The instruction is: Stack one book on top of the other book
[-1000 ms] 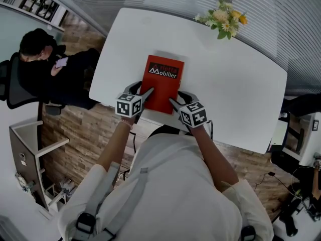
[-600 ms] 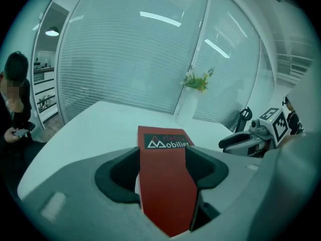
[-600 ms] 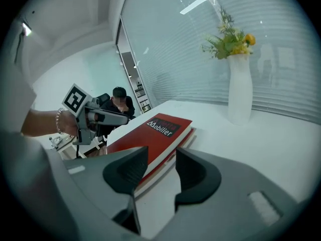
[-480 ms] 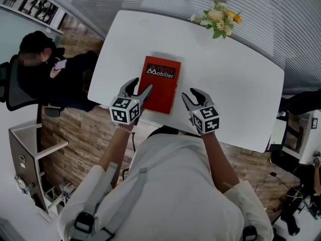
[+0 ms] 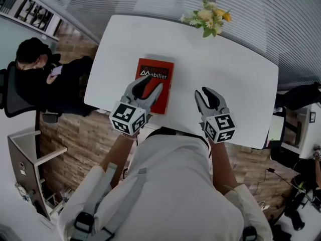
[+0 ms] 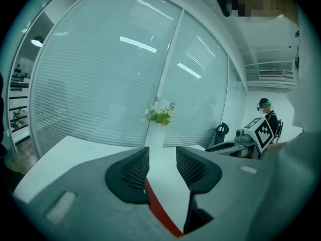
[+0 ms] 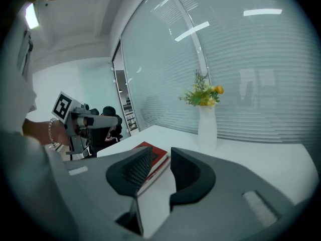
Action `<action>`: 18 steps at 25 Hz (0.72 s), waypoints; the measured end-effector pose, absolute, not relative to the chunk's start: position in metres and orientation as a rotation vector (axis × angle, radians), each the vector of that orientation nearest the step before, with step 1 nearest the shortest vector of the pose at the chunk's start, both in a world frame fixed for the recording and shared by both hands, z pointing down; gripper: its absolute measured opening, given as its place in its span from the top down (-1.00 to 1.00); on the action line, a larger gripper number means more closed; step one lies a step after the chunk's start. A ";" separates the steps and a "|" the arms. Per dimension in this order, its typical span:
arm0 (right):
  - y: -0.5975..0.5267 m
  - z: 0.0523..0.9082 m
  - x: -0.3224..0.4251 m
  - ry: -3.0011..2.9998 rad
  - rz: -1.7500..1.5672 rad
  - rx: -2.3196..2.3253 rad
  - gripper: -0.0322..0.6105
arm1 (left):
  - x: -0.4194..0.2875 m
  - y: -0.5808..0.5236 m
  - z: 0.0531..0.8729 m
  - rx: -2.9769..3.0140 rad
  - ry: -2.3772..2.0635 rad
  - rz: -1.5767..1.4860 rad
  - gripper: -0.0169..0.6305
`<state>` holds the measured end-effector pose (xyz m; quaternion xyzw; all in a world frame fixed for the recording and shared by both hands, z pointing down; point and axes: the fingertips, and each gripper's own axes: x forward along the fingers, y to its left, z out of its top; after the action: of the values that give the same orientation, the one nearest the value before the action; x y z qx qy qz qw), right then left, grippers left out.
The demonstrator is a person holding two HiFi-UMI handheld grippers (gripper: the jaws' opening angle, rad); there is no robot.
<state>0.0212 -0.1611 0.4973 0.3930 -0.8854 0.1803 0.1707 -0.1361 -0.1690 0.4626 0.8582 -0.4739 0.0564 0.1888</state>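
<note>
A red book (image 5: 156, 79) lies flat on the white table (image 5: 235, 79), near its front left. In the right gripper view the red book (image 7: 154, 155) rests on a second book whose edge shows beneath it. My left gripper (image 5: 148, 87) hangs above the book's near end, its jaws closing with nothing between them. Off to the right of the book, my right gripper (image 5: 207, 97) is raised over bare table, its jaws also closing on nothing. In the left gripper view a sliver of the book (image 6: 161, 211) shows below the left gripper (image 6: 161, 160).
A white vase of flowers (image 5: 209, 15) stands at the table's far edge. A person in black (image 5: 37, 67) sits beyond the table's left side. Blinds and glass walls run behind the table. The table's near edge is just below both grippers.
Both grippers have lifted off the red book's near corners and drawn back and apart. Their jaws have narrowed. The book has stayed put.
</note>
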 end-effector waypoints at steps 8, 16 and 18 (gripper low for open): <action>-0.150 0.444 0.044 -2.556 0.392 1.224 0.67 | -0.085 -0.164 0.406 2.577 -1.229 0.041 0.61; -0.144 0.389 0.057 -2.590 0.266 1.320 0.73 | -0.061 -0.156 0.359 2.674 -1.182 -0.046 0.75; -0.142 0.376 0.056 -2.597 0.221 1.333 0.75 | -0.060 -0.154 0.352 2.687 -1.186 -0.063 0.78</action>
<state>0.0563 -0.1415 0.3764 0.4526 -0.8821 0.0750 0.1067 -0.0602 -0.1539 0.3517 0.9099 -0.4015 -0.0213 0.1019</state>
